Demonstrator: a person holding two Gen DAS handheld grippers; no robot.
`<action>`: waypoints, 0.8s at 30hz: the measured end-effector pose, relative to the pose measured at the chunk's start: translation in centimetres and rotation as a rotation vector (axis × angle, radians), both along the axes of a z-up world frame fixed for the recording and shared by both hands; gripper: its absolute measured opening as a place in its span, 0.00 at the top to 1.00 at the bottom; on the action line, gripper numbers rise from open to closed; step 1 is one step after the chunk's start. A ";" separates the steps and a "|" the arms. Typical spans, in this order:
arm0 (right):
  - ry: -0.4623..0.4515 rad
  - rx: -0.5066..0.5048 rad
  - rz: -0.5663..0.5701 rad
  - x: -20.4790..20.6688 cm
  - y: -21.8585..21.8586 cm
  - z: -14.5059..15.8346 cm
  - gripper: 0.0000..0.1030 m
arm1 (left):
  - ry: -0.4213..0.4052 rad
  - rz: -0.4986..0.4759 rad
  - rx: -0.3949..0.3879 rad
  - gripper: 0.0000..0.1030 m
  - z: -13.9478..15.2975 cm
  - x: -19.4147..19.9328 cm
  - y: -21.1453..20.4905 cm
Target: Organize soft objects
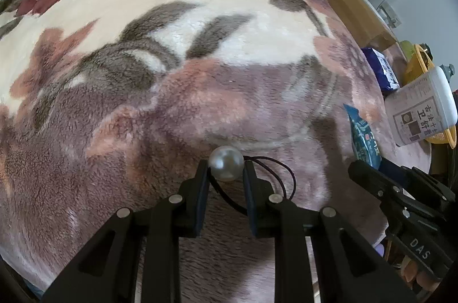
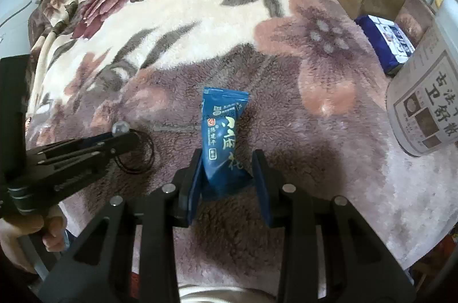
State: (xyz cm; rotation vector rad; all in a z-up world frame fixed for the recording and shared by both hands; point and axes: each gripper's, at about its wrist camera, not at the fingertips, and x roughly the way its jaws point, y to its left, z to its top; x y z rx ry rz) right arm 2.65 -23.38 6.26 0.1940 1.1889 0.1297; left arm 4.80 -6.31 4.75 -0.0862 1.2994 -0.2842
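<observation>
Over the floral fleece blanket (image 1: pixel 177 2), my right gripper (image 2: pixel 226 160) had its fingers pinched on the blue snack packet's (image 2: pixel 221 128) near end, while my left gripper (image 1: pixel 226 168), nearly closed, clamped the pearl hair tie (image 1: pixel 226 163) to its left.

Pearl hair tie (image 1: pixel 226 163): big white pearl bead w/ thin black elastic loop trailing on the floral blanket (image 1: pixel 186 5). Blue snack sachet (image 2: pixel 223 137): sealed, gold print, standing tilted, lower end off blanket, near the tie.
</observation>
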 end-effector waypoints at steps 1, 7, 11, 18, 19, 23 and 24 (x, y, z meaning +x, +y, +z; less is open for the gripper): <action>-0.003 0.000 0.000 0.0 0.0 0.1 0.67 | -0.003 -0.003 0.001 0.78 0.2 -0.1 -0.2; -0.013 -0.001 -0.017 -0.8 -1.2 0.9 0.67 | -0.021 -0.019 0.006 0.78 1.2 -0.2 -1.4; -0.029 -0.003 -0.032 -1.5 -2.4 1.8 0.67 | -0.037 -0.036 0.009 0.78 2.1 -0.3 -2.5; -0.051 -0.005 -0.065 -2.5 -4.5 3.1 0.67 | -0.057 -0.070 0.008 0.78 3.2 -0.6 -4.7; -0.053 -0.005 -0.068 -2.6 -4.7 3.2 0.67 | -0.060 -0.075 0.008 0.78 3.4 -0.7 -5.0; -0.065 -0.004 -0.085 -3.1 -5.8 3.8 0.67 | -0.073 -0.096 0.005 0.78 4.0 -0.9 -6.5; -0.067 -0.002 -0.089 -3.2 -6.1 3.9 0.67 | -0.076 -0.100 0.006 0.78 4.2 -0.9 -6.8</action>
